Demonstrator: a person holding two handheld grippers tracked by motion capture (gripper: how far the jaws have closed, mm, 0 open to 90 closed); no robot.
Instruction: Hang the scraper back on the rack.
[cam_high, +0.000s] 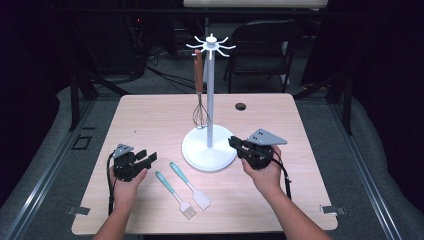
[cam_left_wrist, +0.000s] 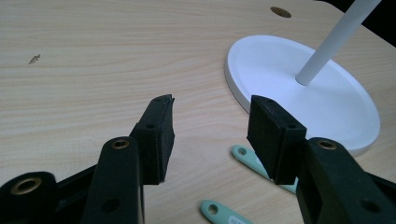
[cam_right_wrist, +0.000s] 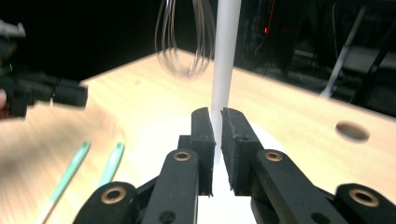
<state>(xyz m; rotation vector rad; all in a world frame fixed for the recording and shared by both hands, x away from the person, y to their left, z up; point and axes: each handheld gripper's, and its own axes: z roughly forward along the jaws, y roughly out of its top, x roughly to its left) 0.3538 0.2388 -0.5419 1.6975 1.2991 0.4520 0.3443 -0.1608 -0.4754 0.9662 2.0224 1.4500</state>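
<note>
Figure: a white utensil stand (cam_high: 209, 145) is standing mid-table with a whisk (cam_high: 201, 95) already hanging from one hook of its crown. Two teal-handled tools are lying flat in front of its base: a brush (cam_high: 175, 195) and, just beside it on the right, a spatula (cam_high: 191, 186).

The left gripper (cam_high: 145, 159) is hovering low over the table to the left of the tools, its jaws standing well apart with nothing between them. The right gripper (cam_high: 237, 143) is hanging at the base's right edge, its jaws nearly together, a narrow slit showing, and empty.

The step in hand is judged to be picking up a tool for hanging. Doing it well likely means gripping the handle near its middle, leaving the end hole free for the hook, and lifting without nudging the neighbouring tool.
</note>
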